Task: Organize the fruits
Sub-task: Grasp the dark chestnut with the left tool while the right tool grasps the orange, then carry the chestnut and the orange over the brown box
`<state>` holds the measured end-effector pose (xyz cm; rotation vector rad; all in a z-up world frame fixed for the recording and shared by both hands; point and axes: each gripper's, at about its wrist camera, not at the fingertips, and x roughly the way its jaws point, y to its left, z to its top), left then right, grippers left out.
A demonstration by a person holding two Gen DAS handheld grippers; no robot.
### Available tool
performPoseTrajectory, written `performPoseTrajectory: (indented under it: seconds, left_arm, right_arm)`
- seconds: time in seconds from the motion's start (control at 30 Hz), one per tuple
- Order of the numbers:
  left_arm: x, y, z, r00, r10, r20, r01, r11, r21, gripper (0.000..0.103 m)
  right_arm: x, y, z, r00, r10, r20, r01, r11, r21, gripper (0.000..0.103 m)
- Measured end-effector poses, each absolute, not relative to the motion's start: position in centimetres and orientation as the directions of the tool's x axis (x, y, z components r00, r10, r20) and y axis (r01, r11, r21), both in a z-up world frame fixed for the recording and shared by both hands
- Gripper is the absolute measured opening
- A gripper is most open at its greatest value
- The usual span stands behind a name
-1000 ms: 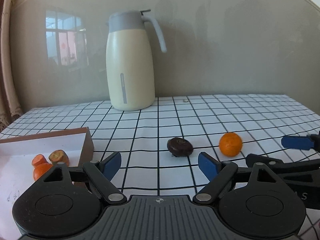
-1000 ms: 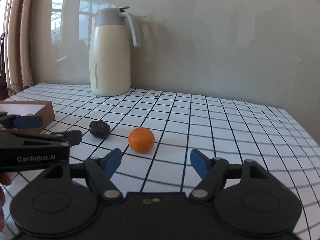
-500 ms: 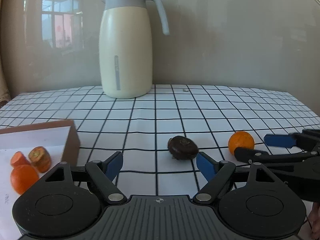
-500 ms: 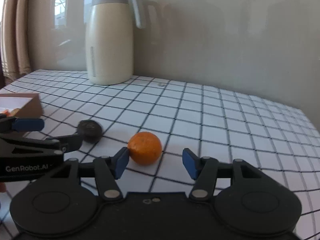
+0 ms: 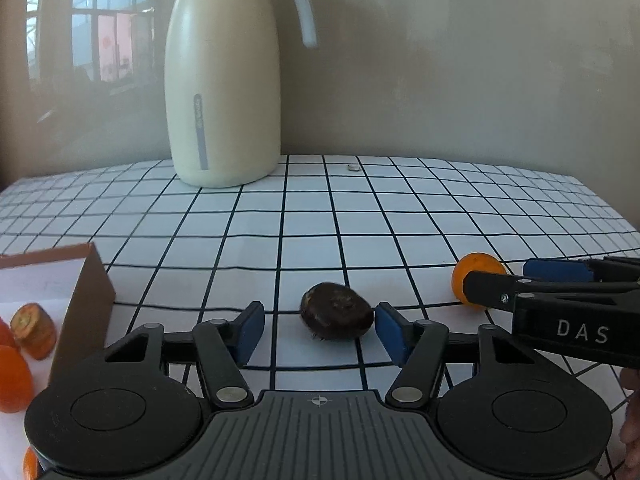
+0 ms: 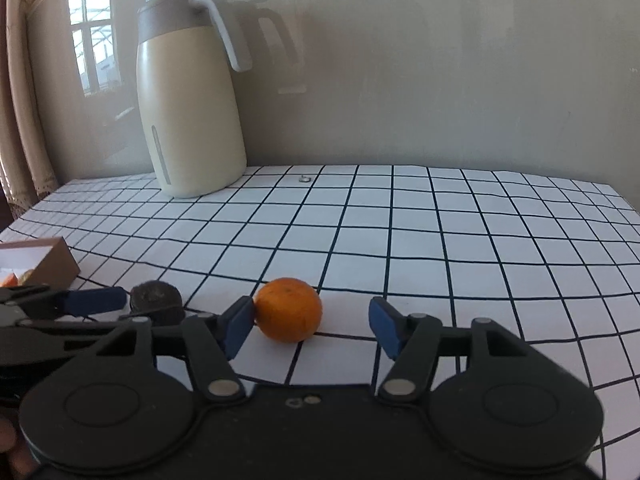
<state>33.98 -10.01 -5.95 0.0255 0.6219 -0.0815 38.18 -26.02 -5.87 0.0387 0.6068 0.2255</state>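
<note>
A dark brown fruit [image 5: 336,317] lies on the checked tablecloth between the open fingers of my left gripper [image 5: 319,334], close to the right pad. An orange [image 6: 289,309] lies between the open fingers of my right gripper [image 6: 311,328], touching or nearly touching the left pad. In the left wrist view the orange [image 5: 476,270] is partly hidden behind the right gripper's finger. In the right wrist view the dark fruit [image 6: 156,305] sits by the left gripper's blue pad. A brown box [image 5: 86,304] at the left holds orange fruit pieces [image 5: 34,330].
A tall cream thermos jug [image 5: 222,80] with a grey lid stands at the back of the table near the wall. A small ring-like object [image 5: 353,167] lies right of it. The box corner also shows in the right wrist view [image 6: 56,262].
Both grippers moved forward and lower. The dark fruit now sits between the left fingers and the orange between the right fingers. Both stay open.
</note>
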Motion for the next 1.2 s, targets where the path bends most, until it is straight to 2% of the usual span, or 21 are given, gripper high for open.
performPoseTrajectory:
  seconds: [0.03,0.07,0.2,0.47,0.57,0.67,0.7,0.73,0.8,1.2]
  left_arm:
    - [34.2,-10.2,-6.1,0.807,-0.066,-0.587,0.084,0.996,0.004,0.059]
    - [34.4,-10.3,-6.2,0.802,-0.065,-0.594,0.085,0.996,0.007,0.052]
    - [34.5,-10.3,-6.1,0.804,-0.049,-0.593,0.077,0.997,0.022,0.047]
    - [34.5,-9.7,-6.1,0.807,-0.016,-0.59,0.049,0.998,0.041,0.047]
    - [34.7,-9.6,-6.1,0.806,-0.018,-0.591,0.05,0.998,0.038,0.047]
    - [34.6,-9.6,-6.1,0.806,-0.018,-0.591,0.051,0.998,0.039,0.047]
    - [34.6,-9.6,-6.1,0.806,-0.019,-0.591,0.05,0.998,0.037,0.047]
    - [34.6,-9.6,-6.1,0.806,-0.021,-0.592,0.051,0.998,0.035,0.047]
    - [34.6,-9.6,-6.1,0.806,-0.034,-0.591,0.064,0.998,0.03,0.039]
    - [32.9,-9.2,-5.3,0.823,-0.049,-0.566,0.081,0.996,0.031,0.038]
  right_arm:
    - [38.2,-26.0,-5.9,0.797,0.225,-0.56,-0.199,0.974,0.107,0.055]
    - [38.3,-26.0,-5.9,0.796,0.229,-0.561,-0.201,0.973,0.112,0.055]
    - [38.2,-25.9,-6.0,0.792,0.237,-0.563,-0.208,0.971,0.117,0.055]
    - [39.1,-24.7,-6.6,0.776,0.237,-0.584,-0.223,0.97,0.097,0.052]
    - [39.3,-24.0,-6.8,0.769,0.229,-0.597,-0.23,0.97,0.075,0.046]
    - [39.3,-23.6,-6.8,0.769,0.236,-0.595,-0.241,0.968,0.073,0.03]
    - [39.2,-23.4,-6.8,0.771,0.229,-0.595,-0.239,0.969,0.063,0.029]
    - [39.2,-23.3,-6.8,0.773,0.224,-0.593,-0.241,0.969,0.052,0.029]
    - [39.1,-23.3,-6.7,0.772,0.227,-0.594,-0.244,0.968,0.054,0.029]
    - [37.5,-24.4,-5.5,0.799,0.204,-0.566,-0.21,0.976,0.056,0.029]
